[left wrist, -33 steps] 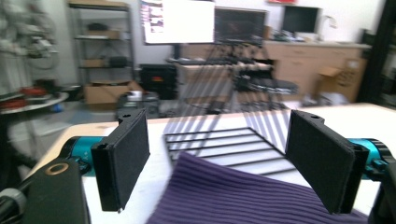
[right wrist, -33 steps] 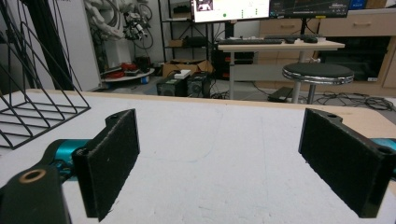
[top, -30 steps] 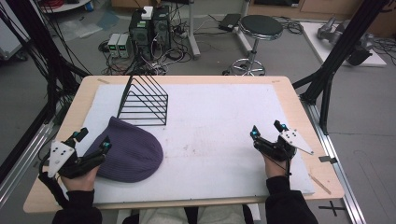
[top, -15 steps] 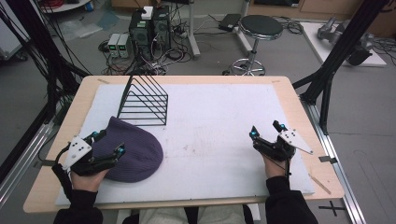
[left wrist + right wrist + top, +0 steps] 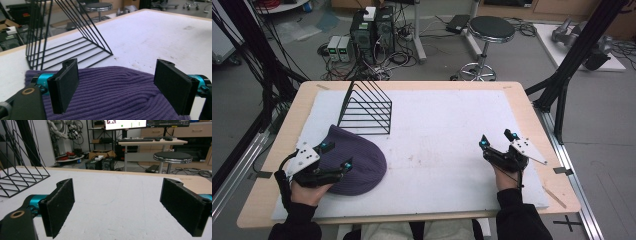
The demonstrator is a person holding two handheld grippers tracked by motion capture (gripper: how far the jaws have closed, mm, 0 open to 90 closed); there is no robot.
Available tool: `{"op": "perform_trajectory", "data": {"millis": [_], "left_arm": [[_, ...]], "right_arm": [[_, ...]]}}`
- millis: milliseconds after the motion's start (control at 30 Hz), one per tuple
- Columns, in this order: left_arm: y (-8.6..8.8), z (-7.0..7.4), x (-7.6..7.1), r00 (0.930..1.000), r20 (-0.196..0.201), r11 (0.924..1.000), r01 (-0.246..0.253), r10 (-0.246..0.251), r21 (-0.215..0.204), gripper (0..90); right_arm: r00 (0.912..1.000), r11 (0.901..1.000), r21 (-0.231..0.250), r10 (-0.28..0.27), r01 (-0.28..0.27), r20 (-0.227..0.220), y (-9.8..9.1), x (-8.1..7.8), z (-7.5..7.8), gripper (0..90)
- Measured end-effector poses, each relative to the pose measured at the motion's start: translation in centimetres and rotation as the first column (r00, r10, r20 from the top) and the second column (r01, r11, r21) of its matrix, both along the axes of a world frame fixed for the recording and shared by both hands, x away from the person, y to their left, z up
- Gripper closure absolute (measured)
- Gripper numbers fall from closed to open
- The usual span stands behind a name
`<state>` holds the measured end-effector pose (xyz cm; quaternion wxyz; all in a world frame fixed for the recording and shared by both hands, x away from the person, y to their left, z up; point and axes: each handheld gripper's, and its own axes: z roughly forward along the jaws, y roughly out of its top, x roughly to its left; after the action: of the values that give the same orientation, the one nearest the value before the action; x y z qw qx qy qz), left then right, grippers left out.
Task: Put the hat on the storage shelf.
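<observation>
- Left gripper [image 5: 334, 156] hovers with jaws spread wide over the near edge of the purple knit beanie [image 5: 362, 162], gripping nothing.
- Beanie lies flat on the worktop [image 5: 447, 125], just in front of the black wire rack [image 5: 367, 107], touching its base.
- Soft, light ribbed knit will likely bunch and sag, so pinching a fold at the edge seems best.
- Right gripper [image 5: 497, 142] rests open, well right of the rack.

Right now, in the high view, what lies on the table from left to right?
Left hand-held gripper → purple knit hat → bare white mat → right hand-held gripper. The black wire rack stands behind the hat, so its place in the order is unclear.
</observation>
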<state>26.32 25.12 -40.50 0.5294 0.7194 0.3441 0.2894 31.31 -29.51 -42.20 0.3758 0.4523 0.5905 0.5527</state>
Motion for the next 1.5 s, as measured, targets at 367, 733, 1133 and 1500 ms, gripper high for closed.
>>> {"op": "perform_trajectory", "data": {"millis": [367, 733, 1133, 1500], "left_arm": [[-0.3, -0.4, 0.4, 0.9939, -0.08, 0.9961, 0.079, -0.076, 0.04, 20.5], [-1.3, -0.6, 0.6, 0.9776, -0.139, 0.9813, 0.171, -0.158, 0.088, 21.7], [-2.5, -1.3, 0.7, 0.9356, -0.241, 0.9437, 0.298, -0.258, 0.144, 19.9], [-2.8, -2.1, 1.0, 0.8939, -0.351, 0.9062, 0.366, -0.279, 0.212, 19.9]], "right_arm": [[1.0, 1.0, 0.003, -0.001, 0.001, -0.002, -0.1, 0.0, 0.0, 11.5], [1.0, 1.0, 0.0, 0.006, -0.006, -0.005, 0.0, 0.1, 0.0, 11.6], [0.9998, 0.9998, -0.001, 0.018, -0.018, -0.01, 0.0, 0.1, -0.1, 11.6], [0.9998, 0.9997, -0.012, 0.02, -0.02, -0.006, 0.0, 0.2, -0.1, 11.6]]}}
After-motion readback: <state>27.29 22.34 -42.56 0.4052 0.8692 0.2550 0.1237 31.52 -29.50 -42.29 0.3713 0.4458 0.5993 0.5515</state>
